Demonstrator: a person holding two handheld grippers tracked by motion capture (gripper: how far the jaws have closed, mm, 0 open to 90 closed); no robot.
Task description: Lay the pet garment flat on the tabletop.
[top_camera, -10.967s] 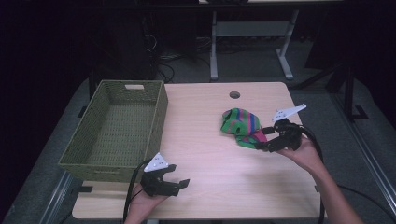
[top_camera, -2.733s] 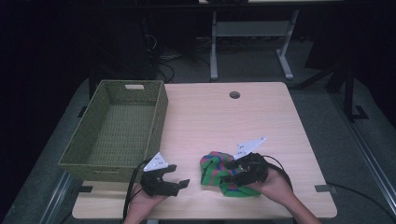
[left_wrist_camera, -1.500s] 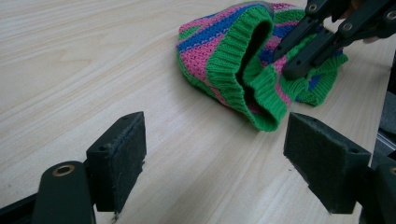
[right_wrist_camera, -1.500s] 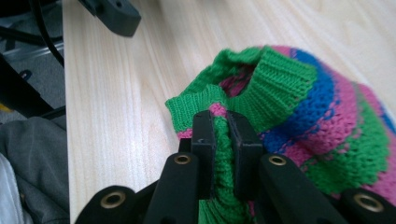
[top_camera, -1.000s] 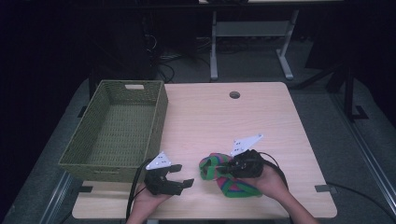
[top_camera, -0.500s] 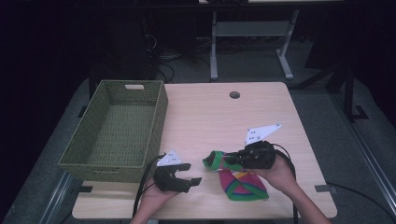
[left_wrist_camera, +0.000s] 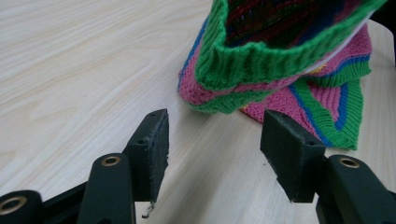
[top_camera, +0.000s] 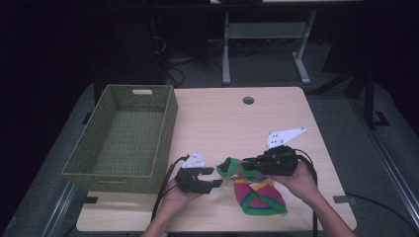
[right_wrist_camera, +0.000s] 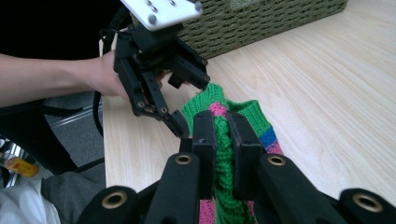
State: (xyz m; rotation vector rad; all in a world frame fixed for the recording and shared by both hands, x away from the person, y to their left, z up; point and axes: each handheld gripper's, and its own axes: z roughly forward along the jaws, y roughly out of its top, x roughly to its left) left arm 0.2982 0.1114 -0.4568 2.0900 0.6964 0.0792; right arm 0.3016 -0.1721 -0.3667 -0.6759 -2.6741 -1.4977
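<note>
Near the front edge of the light wooden table [top_camera: 276, 113], a little right of its middle, lies the striped knitted garment of green, pink and blue wool [top_camera: 257, 195]. Half a second ago its green ribbed cuff [left_wrist_camera: 261, 60] lay lower; now the right gripper [top_camera: 245, 163] has raised it off the surface, while the body of the knit rests flat toward the front edge. That gripper's black jaws are pressed onto a fold of the green rib, as the right gripper view shows [right_wrist_camera: 219, 140].

Meanwhile the left gripper [top_camera: 213, 177] has slid across the table toward the knit, and its jaws have just been closing. They stand partly spread, with nothing between them: in the left gripper view the pads [left_wrist_camera: 156, 140] sit just short of the raised cuff, apart from it.

I judge that the person means to take a second grip on the cuff, probably to spread or fold the piece before it goes into the olive-green woven basket [top_camera: 104, 170] at the left edge, which holds nothing yet.

Both forearms come in over the front edge. The left hand holds its gripper low and roughly level, pointing rightward at the cuff; the right hand points leftward, its grey plate tilted up.
</note>
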